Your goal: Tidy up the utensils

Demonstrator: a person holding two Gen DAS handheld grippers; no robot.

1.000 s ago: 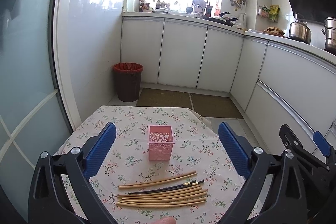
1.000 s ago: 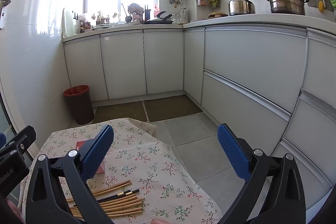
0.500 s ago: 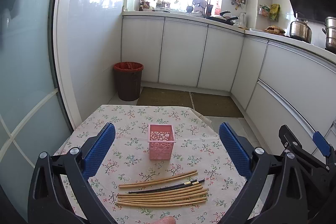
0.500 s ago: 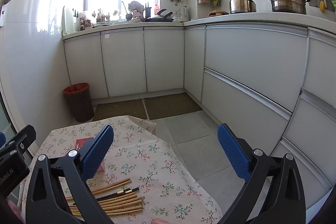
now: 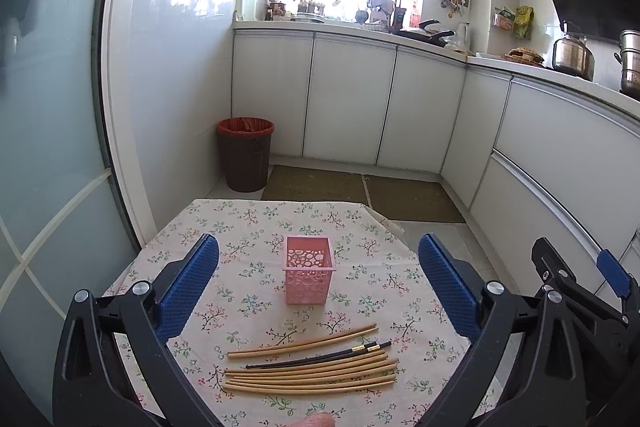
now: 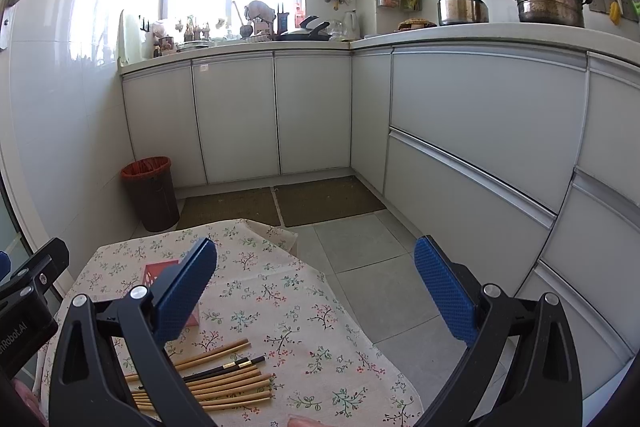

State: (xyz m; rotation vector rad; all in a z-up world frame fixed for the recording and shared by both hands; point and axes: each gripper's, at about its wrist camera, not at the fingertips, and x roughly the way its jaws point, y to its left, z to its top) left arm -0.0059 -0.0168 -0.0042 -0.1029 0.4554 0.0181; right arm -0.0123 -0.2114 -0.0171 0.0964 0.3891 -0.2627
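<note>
The left gripper [image 5: 318, 277] hung above the near part of the table [image 5: 256, 223] with its blue pads spread wide and nothing between them. Through that gap stood the pink basket [image 5: 308, 275], upright on the flowered cloth, its open top showing. Nearer than the basket lay the chopsticks [image 5: 316, 371], a loose row of pale wooden ones lying crosswise on the cloth, with a dark pair [image 5: 320, 357] resting among them towards the basket side. One wooden stick lay a little apart from the rest, between the row and the basket. None of them touched the basket.

The right gripper [image 6: 316, 291] also had its pads wide apart and held nothing. It was off to the right of the basket, past the table's edge, with grey floor showing in most of its gap. In its view the basket [image 6: 154, 273] was mostly hidden behind the left pad, and the chopsticks [image 6: 224, 383] lay low at the left, nearer than the basket
</note>
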